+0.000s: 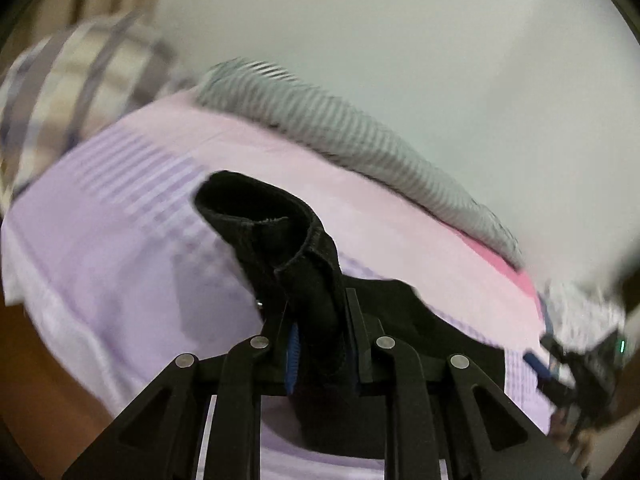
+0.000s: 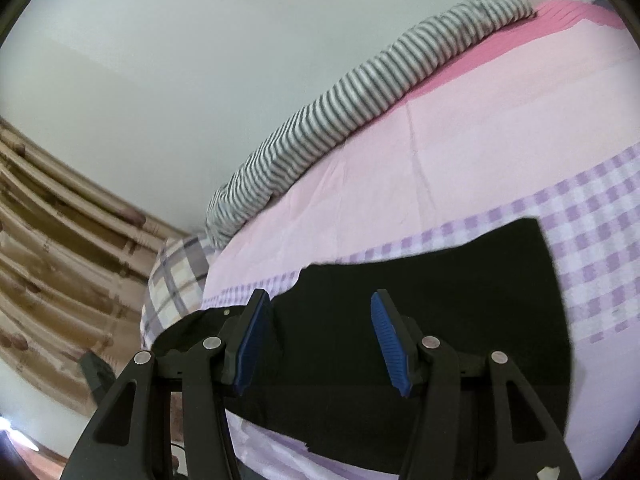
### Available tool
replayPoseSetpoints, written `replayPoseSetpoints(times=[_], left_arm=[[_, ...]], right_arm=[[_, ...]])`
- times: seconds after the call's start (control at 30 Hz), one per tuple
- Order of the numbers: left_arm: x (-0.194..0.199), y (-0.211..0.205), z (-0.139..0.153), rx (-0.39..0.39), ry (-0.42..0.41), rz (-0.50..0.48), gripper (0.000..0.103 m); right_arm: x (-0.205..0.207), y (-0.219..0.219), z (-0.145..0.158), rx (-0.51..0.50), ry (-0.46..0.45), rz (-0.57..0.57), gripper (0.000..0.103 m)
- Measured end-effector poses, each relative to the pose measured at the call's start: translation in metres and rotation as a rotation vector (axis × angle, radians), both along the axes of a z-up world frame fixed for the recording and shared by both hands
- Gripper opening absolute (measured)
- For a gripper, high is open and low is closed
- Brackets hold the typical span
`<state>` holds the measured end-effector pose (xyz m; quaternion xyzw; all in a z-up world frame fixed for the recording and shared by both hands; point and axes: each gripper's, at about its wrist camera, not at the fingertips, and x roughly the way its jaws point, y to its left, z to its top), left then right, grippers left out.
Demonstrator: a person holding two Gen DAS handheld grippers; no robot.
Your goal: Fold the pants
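**Mid-fold: one end lifted, the other free**

The left claw (image 1: 316, 332) pinches a bunched end of the black pants (image 2: 420, 280), raised off the bed (image 2: 460, 140). The right claw (image 2: 316, 344) hangs spread above the flat cloth. Next, probably, carry the lifted end across; blur hides the edges. Beyond lies a striped bolster (image 2: 360, 92).

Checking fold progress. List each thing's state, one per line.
left gripper: shut on black pants, lifting a bunched end
right gripper: open, above the pants
black pants: mostly flat on the bed
striped blanket: rolled along the wall
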<state>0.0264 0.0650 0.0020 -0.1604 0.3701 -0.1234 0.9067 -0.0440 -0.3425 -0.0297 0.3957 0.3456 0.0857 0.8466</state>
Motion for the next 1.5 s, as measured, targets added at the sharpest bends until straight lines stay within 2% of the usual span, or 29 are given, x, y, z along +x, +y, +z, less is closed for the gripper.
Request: replayPoseSetpoints(times=[0.13,0.27,0.43,0.53,0.7,0.77,0.8,0.93,1.1,1.27,1.5], left_arm=[[-0.005,-0.061,0.003,0.104,-0.045,-0.175,0.019],[-0.010,-0.113,-0.008,0.204,-0.041,-0.322,0.019],[-0.022,-0.153,-0.029,0.261,-0.020,-0.461,0.019],[-0.030,-0.177,-0.048,0.287,0.020,-0.543,0.019],[-0.030,-0.217,-0.088,0.350,0.157,-0.650,0.023],[-0.030,-0.221,-0.089,0.356,0.151,-0.662,0.024],[-0.034,-0.221,-0.089,0.352,0.149,-0.665,0.029],[-0.039,-0.214,-0.083,0.276,0.164,-0.700,0.038],[-0.041,-0.192,-0.066,0.195,0.132,-0.683,0.042],[-0.028,-0.153,-0.052,0.153,0.100,-0.537,0.048],[-0.003,-0.094,-0.066,0.285,0.115,-0.287,0.048]], right_arm=[[-0.005,-0.017,0.001,0.013,-0.001,-0.043,0.051],[-0.005,-0.026,-0.001,0.022,0.014,-0.055,0.051],[-0.005,-0.033,-0.003,0.040,0.021,-0.062,0.051],[-0.006,-0.036,-0.003,0.043,0.019,-0.067,0.051],[-0.005,-0.040,-0.007,0.048,0.054,-0.049,0.051],[-0.004,-0.041,-0.009,0.046,0.066,-0.041,0.051],[-0.003,-0.042,-0.010,0.050,0.072,-0.037,0.051],[0.002,-0.043,-0.020,0.090,0.106,-0.011,0.051],[0.006,-0.036,-0.031,0.093,0.153,0.034,0.051],[0.011,-0.024,-0.040,0.070,0.197,0.086,0.051],[0.022,0.001,-0.060,0.026,0.257,0.171,0.051]])
